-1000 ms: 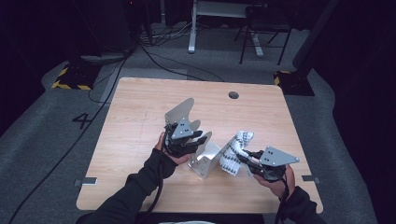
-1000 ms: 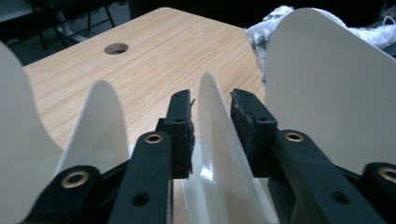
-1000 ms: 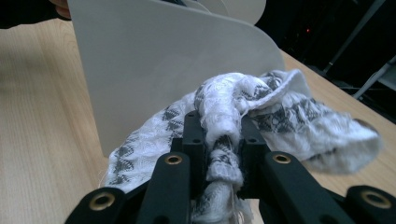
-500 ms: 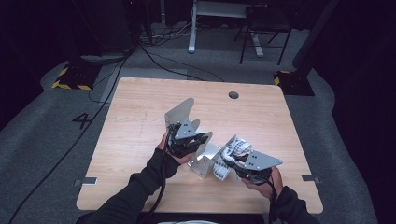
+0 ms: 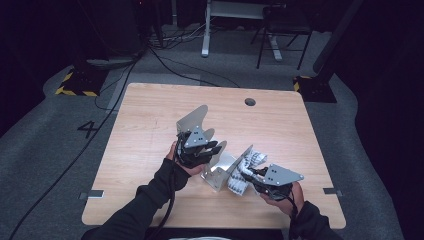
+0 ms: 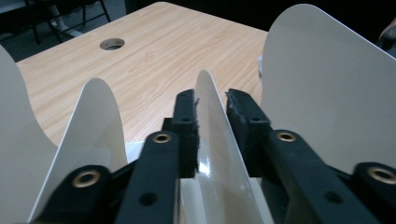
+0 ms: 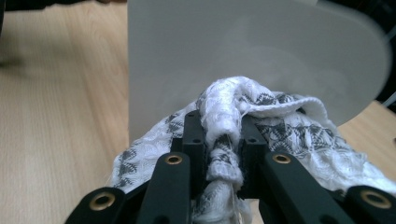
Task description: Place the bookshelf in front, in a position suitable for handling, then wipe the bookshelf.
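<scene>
A white metal rack (image 5: pixel 217 172) with several upright fins stands on the wooden table (image 5: pixel 150 125). My left gripper (image 5: pixel 215 147) reaches over it from the left. In the left gripper view its jaws (image 6: pixel 210 100) straddle one thin fin (image 6: pixel 210 140). They have just been opening: one pad touches the fin and a thin gap shows at the other. My right gripper (image 5: pixel 247 172) comes in from the right, shut on a white and grey patterned cloth (image 5: pixel 252 159). In the right gripper view the bunched cloth (image 7: pixel 280 126) lies against a broad white fin (image 7: pixel 233 42).
A round cable hole (image 5: pixel 250 102) sits near the table's far edge. Beyond the table are a desk frame (image 5: pixel 207 30), a chair (image 5: pixel 280 35) and cables on the grey floor. Bare tabletop lies to the left and behind the rack.
The right gripper has moved left with the cloth, up against the rack. The left hand has stayed at the rack.
</scene>
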A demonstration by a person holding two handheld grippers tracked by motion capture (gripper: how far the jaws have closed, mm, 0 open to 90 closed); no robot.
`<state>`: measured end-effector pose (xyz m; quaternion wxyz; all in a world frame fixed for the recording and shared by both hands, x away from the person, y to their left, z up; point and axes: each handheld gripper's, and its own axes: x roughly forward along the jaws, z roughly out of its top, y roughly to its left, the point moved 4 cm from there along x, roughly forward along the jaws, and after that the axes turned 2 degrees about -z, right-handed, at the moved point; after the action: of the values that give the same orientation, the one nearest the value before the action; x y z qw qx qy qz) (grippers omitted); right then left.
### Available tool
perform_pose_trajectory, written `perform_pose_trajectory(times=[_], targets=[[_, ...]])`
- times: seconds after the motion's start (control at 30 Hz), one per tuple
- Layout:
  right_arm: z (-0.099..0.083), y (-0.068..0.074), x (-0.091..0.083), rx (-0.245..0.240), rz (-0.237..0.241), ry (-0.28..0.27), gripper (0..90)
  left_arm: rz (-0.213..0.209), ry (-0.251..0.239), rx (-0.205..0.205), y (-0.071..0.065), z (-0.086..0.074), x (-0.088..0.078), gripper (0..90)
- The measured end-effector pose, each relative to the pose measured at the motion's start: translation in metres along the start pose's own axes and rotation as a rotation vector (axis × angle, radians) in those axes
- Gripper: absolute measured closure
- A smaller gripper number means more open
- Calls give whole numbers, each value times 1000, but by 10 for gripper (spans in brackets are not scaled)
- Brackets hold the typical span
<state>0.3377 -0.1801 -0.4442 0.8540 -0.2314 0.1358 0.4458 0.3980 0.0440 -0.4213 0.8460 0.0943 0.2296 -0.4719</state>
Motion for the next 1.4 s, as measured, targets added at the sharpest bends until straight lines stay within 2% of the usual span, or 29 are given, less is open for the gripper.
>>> perform_pose_trajectory(times=[0.13,0.2,0.23,0.3,0.4,0.5,0.57,0.63,0.77,1.0,1.1,1.17,1.23,1.3,1.4], targets=[[15,-3,-8,-12,-19,-60,782,-4,4,-10,0,0,1,814],[22,-2,-10,-23,-21,-80,782,-9,-4,-14,0,0,2,824],[25,-2,-11,-27,-20,-86,782,-25,-8,-30,-2,0,3,831],[32,1,-12,-33,-13,-114,783,-21,-14,-24,-3,0,4,846],[44,9,-11,-52,21,-150,783,-10,-13,-13,-4,-1,3,860],[48,15,-8,-68,41,-162,784,2,-10,-6,-3,-1,3,878],[48,22,-5,-70,84,-170,784,-4,-10,-4,-2,0,4,879],[45,27,-1,-94,93,-153,784,-9,-7,-2,-2,0,4,882],[37,28,6,-72,116,-127,784,-12,-12,1,-3,0,4,885],[24,30,16,-65,139,-82,785,-17,-17,0,-3,0,5,888],[14,31,22,-67,139,-31,785,-14,-22,-5,-3,0,5,888],[6,30,26,-60,135,8,785,-8,-20,-1,-3,0,4,887],[0,25,27,-41,131,23,784,-10,-24,-5,-3,0,5,887],[0,23,27,-32,124,26,784,-14,-27,-6,-3,0,5,885],[0,13,22,-20,74,20,783,-5,-28,-5,-3,-1,4,885]])
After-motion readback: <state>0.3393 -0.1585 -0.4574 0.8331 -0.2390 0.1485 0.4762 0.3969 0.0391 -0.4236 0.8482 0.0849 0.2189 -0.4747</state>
